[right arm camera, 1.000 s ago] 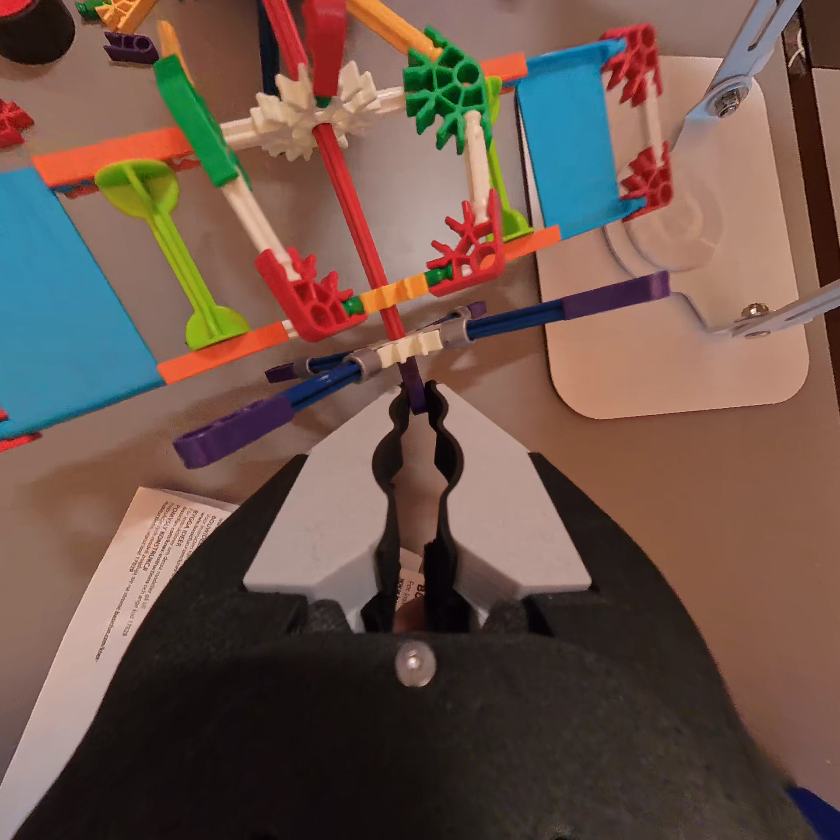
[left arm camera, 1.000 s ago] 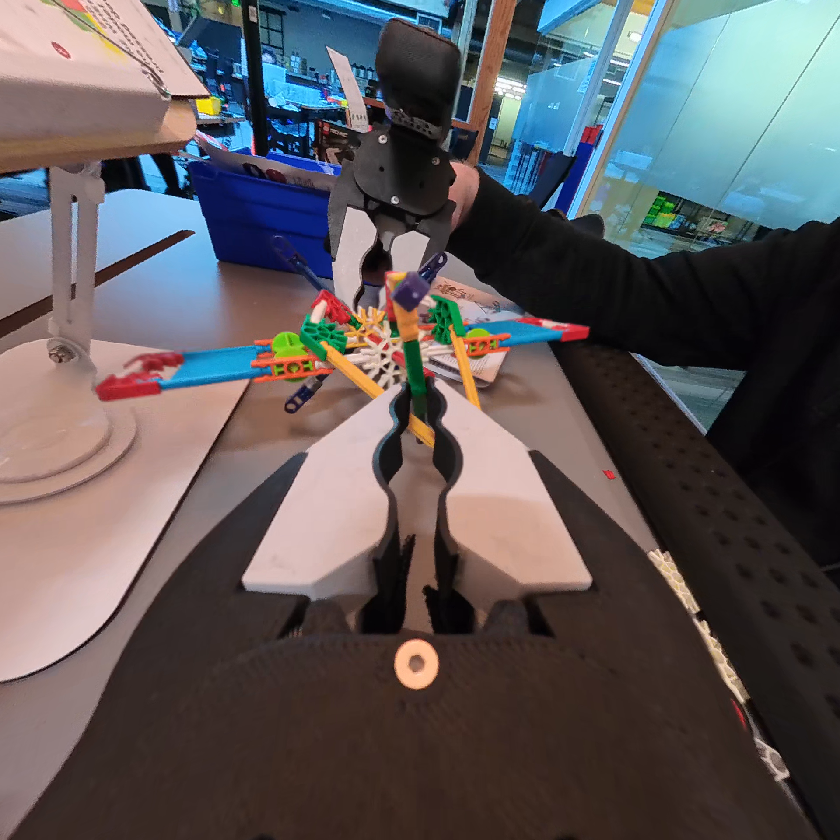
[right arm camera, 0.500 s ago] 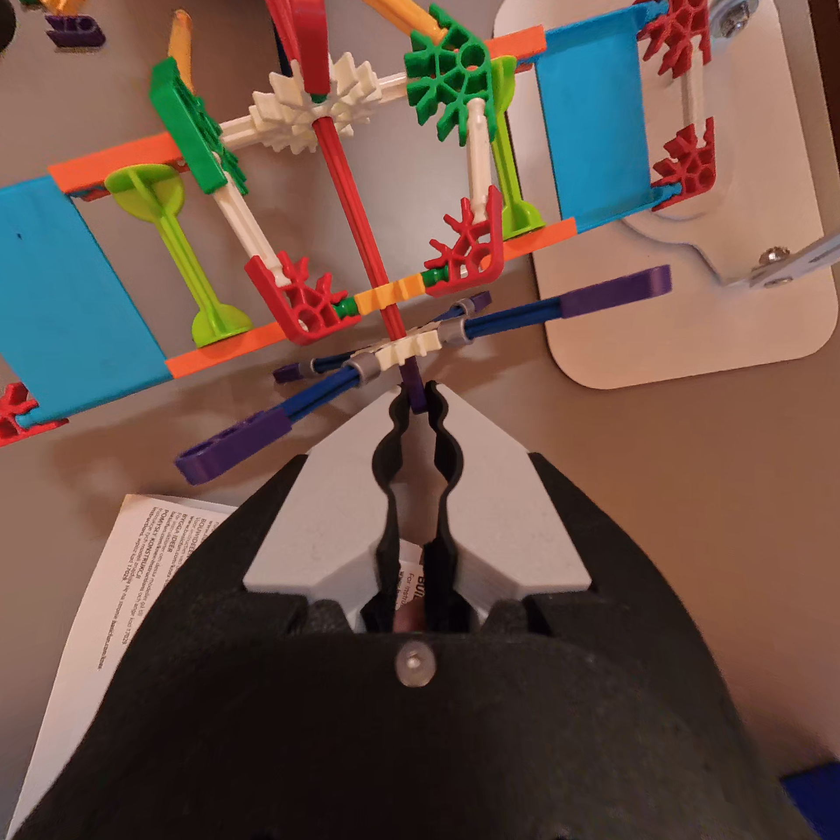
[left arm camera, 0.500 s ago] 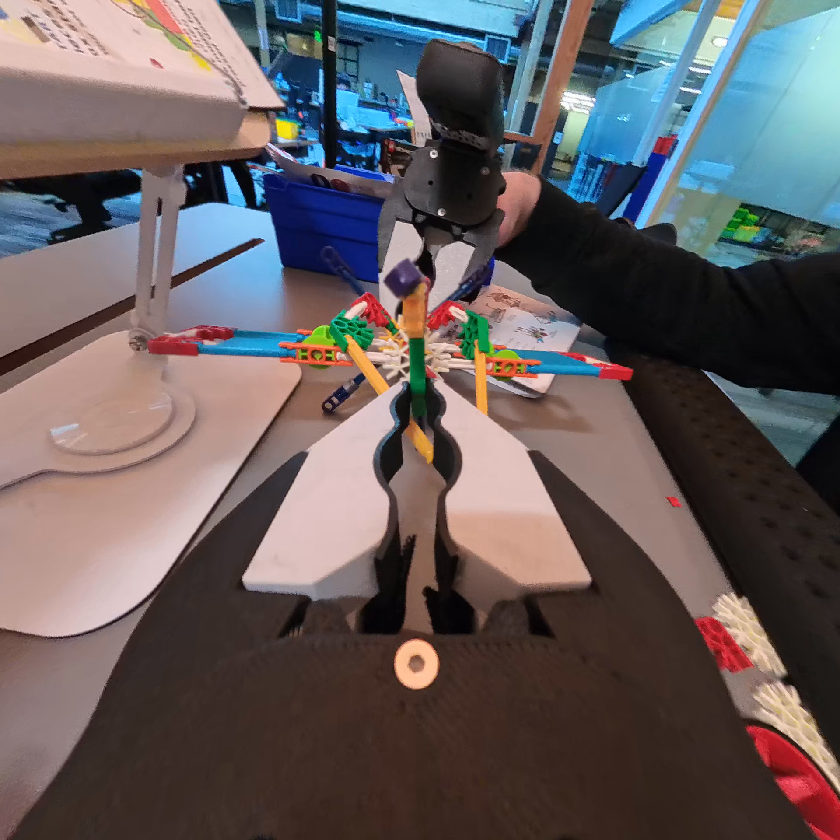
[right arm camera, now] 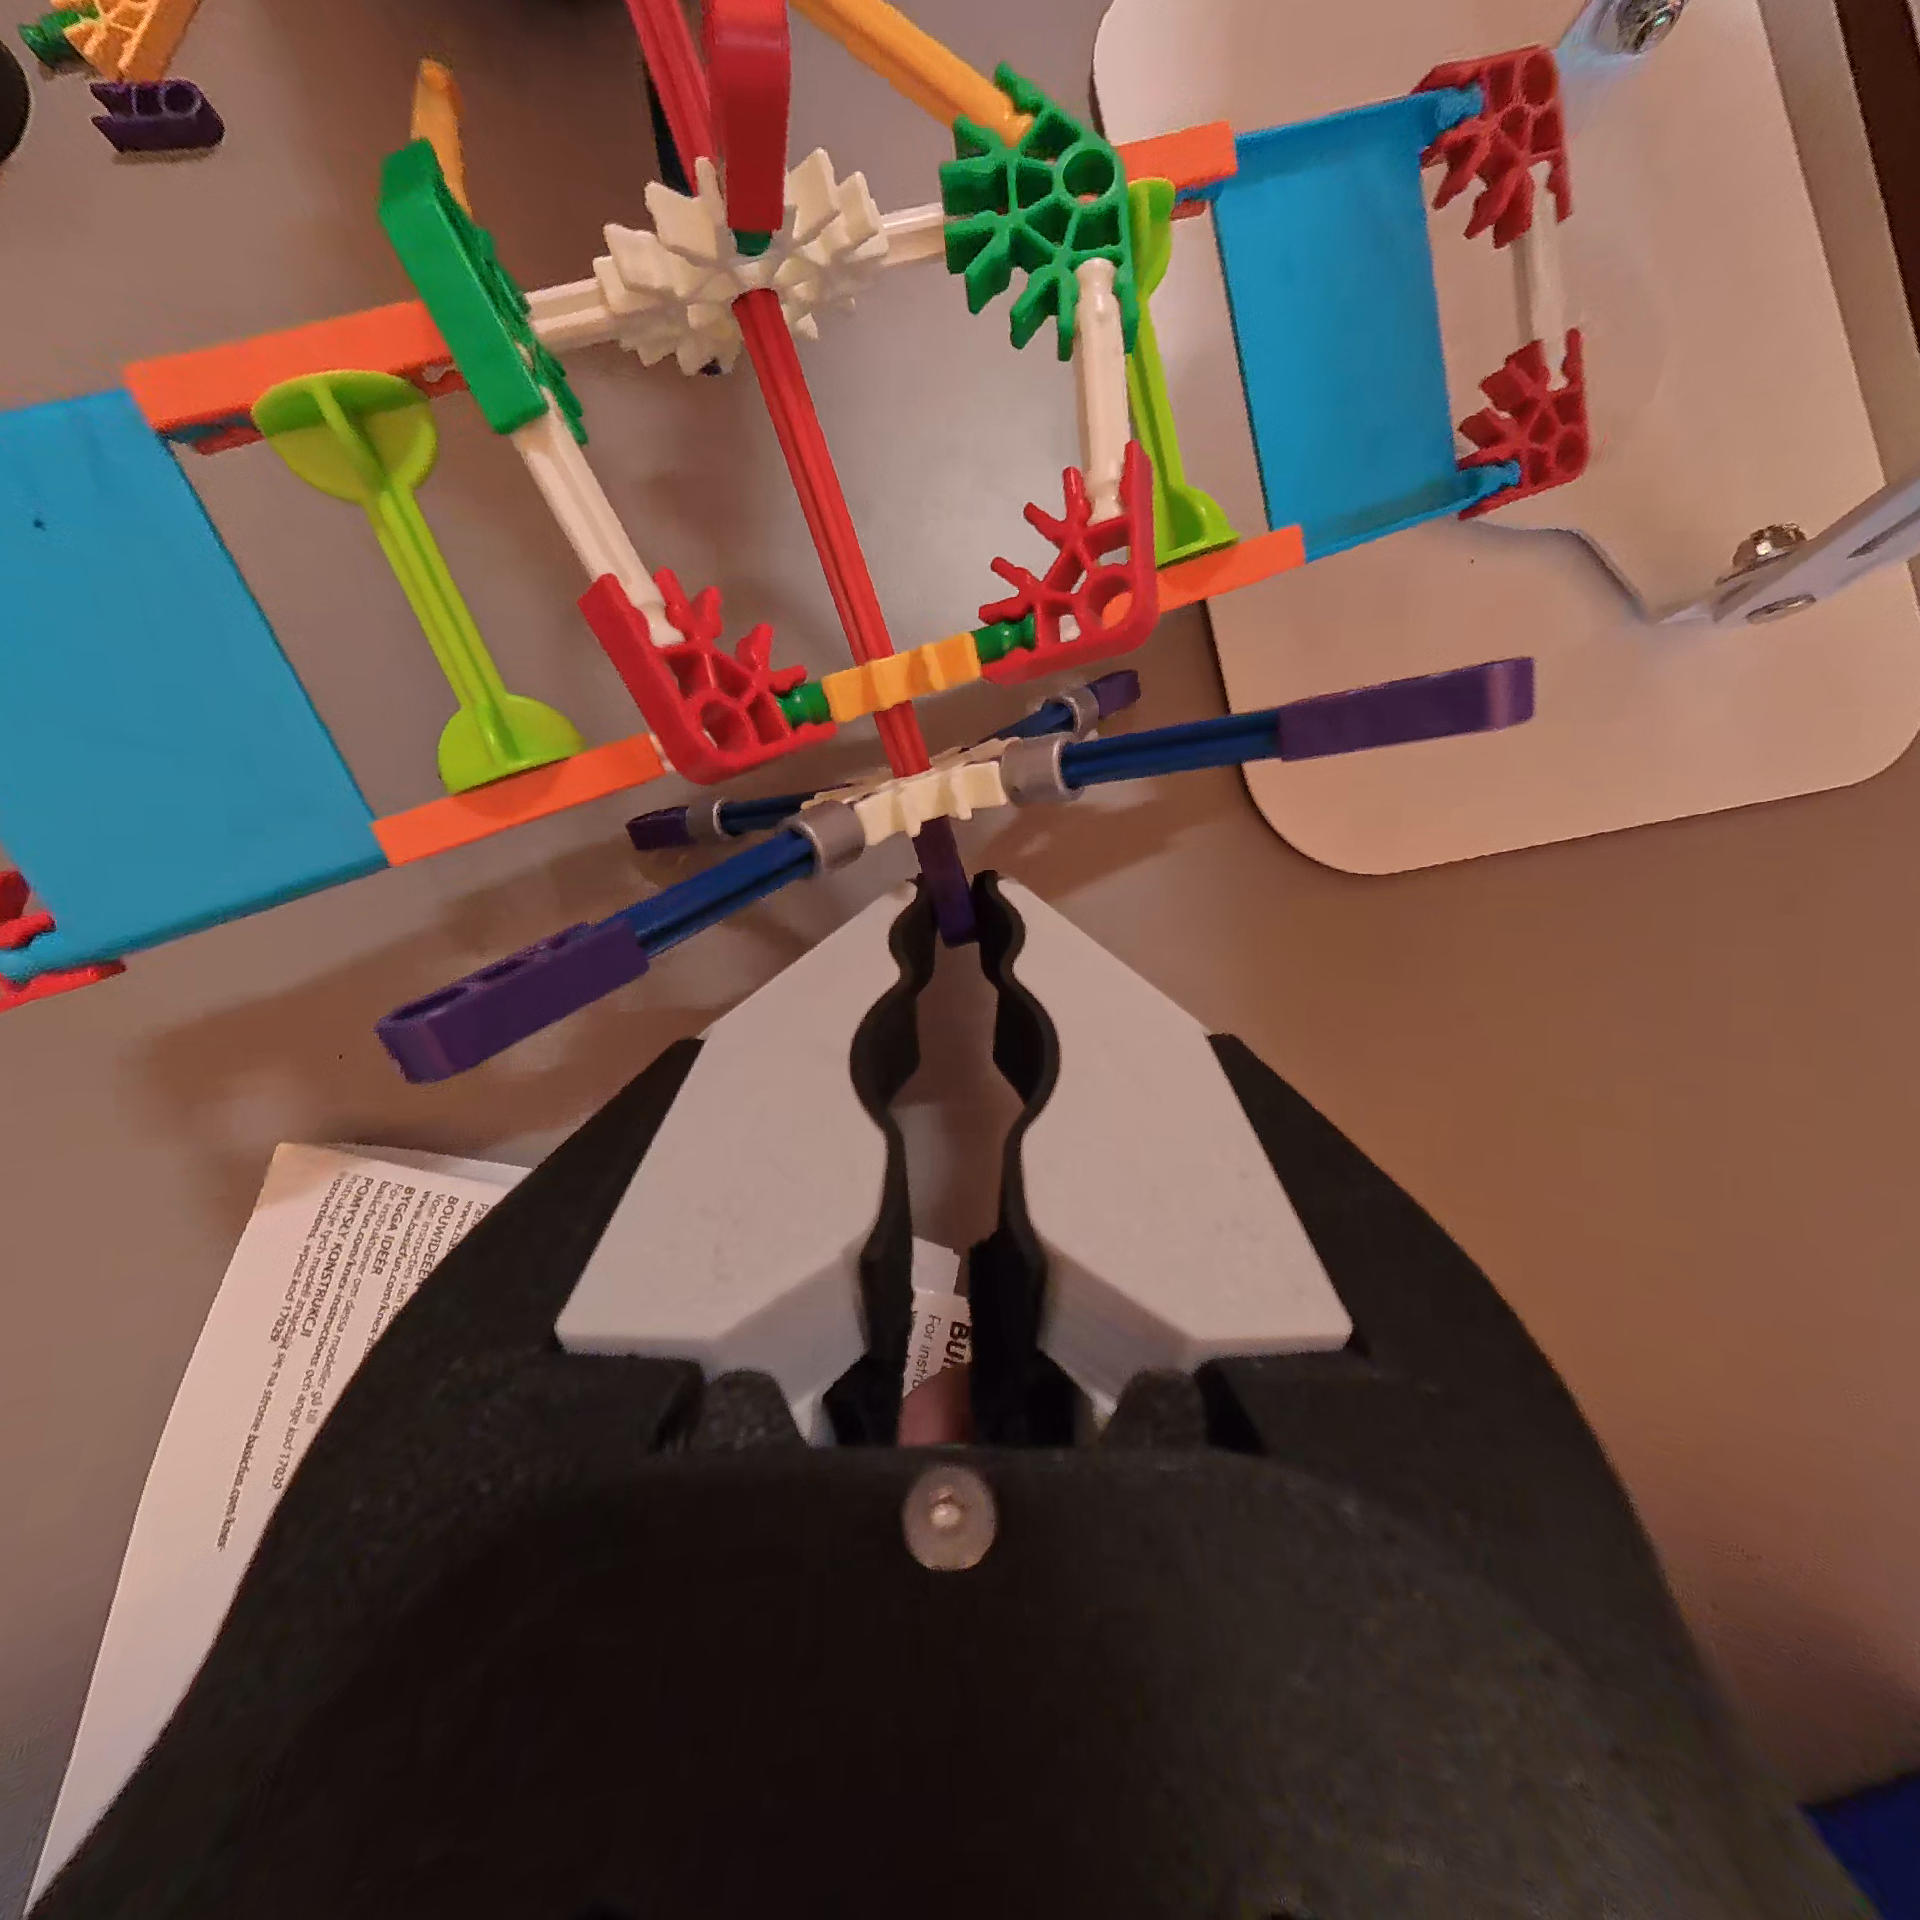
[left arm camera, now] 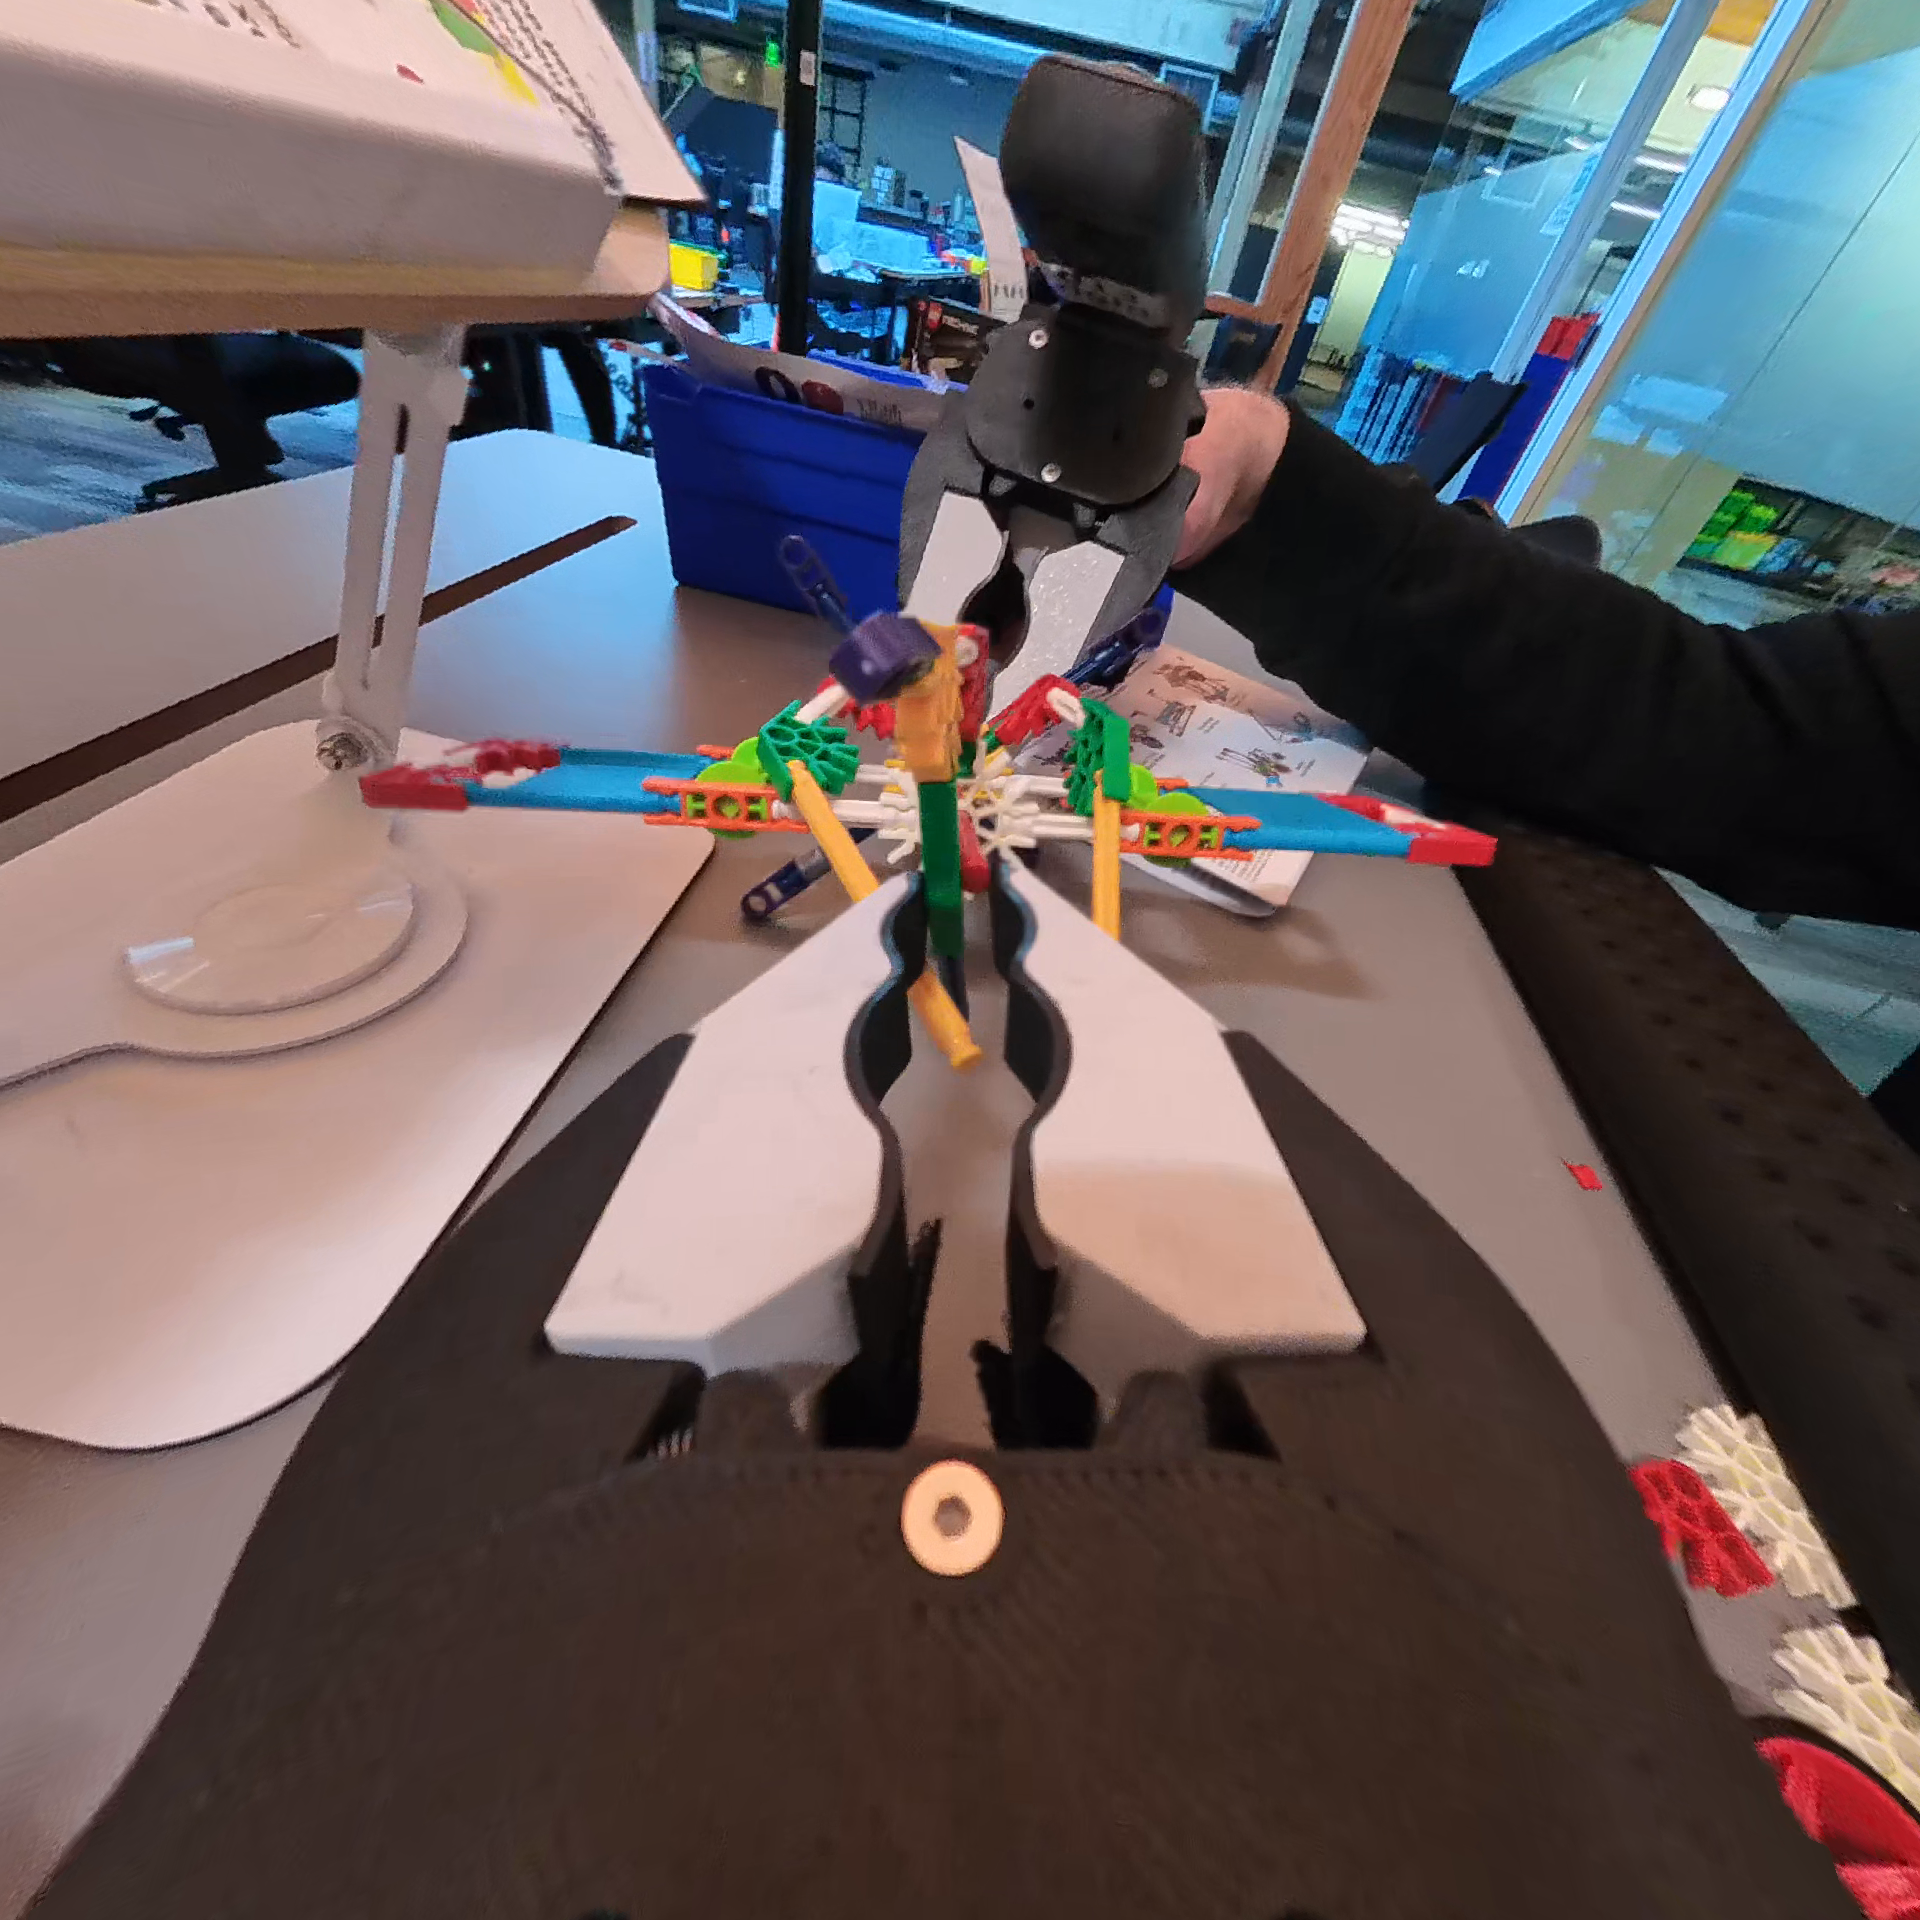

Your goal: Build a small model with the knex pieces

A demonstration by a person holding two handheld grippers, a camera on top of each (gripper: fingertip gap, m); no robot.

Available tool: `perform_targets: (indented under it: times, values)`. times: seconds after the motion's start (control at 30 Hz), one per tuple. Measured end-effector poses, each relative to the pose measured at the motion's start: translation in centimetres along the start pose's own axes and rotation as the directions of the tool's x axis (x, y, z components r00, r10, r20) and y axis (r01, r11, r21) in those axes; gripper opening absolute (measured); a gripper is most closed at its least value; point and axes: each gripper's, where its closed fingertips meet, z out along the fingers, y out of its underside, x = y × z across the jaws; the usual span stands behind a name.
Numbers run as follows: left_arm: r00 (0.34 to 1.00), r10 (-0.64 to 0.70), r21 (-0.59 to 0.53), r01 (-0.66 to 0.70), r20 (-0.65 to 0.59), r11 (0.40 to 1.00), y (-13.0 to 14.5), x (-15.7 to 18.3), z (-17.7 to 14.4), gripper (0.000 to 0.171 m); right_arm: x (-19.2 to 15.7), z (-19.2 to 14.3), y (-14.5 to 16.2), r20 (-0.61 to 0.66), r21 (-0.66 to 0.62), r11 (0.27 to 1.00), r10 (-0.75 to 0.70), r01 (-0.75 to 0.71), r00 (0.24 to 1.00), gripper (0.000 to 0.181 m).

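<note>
Toy plane (left arm camera: 935, 800) nearer stand; blue bin (left arm camera: 774, 499) holds papers.

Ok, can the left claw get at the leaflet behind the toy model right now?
Probably not: the left claw is shut on the model's green rod, and the model and right claw stand before the leaflet.

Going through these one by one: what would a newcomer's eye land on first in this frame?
The colourful rod-and-connector toy plane, mid-table with blue wing panels spread to both sides. The left gripper is shut on its green tail piece; the right gripper pinches the purple nose piece by the propeller. A white stand base sits left.
</note>
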Motion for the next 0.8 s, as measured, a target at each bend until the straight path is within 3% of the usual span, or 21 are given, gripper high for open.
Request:
perform_targets:
  times: [0.17,0.3,0.43,0.53,0.67,0.8]
  values:
    - [1.000,0.023,-0.004,-0.023,0.010,1.000,-0.1,-0.1,0.2,0.008,0.3,-0.2,0.1,-0.022,-0.007,1.000,0.002,-0.002,1.000,0.007]
    - [1.000,0.017,0.000,-0.017,0.015,1.000,-0.2,-0.1,0.4,0.008,1.0,-1.0,0.3,-0.079,-0.030,1.000,-0.013,0.010,0.997,0.023]
    - [1.000,0.020,0.008,-0.020,0.022,1.000,-0.6,0.0,0.6,0.007,2.3,-3.0,1.4,-0.190,-0.126,0.992,-0.044,0.020,0.981,0.035]
    - [0.999,0.027,0.010,-0.027,0.020,1.000,-0.8,0.3,0.7,0.007,3.7,-6.3,1.9,-0.326,-0.213,0.977,-0.093,0.023,0.941,0.030]
    - [0.998,0.063,0.007,-0.063,0.016,0.998,-1.2,0.7,0.9,0.007,2.0,-9.4,-3.3,-0.391,-0.080,0.990,-0.141,0.119,0.910,0.029]
    - [0.995,0.098,0.001,-0.098,0.018,0.995,-1.4,1.1,1.2,0.007,-1.1,-7.8,-8.6,-0.329,0.021,0.969,-0.226,0.247,0.917,0.034]
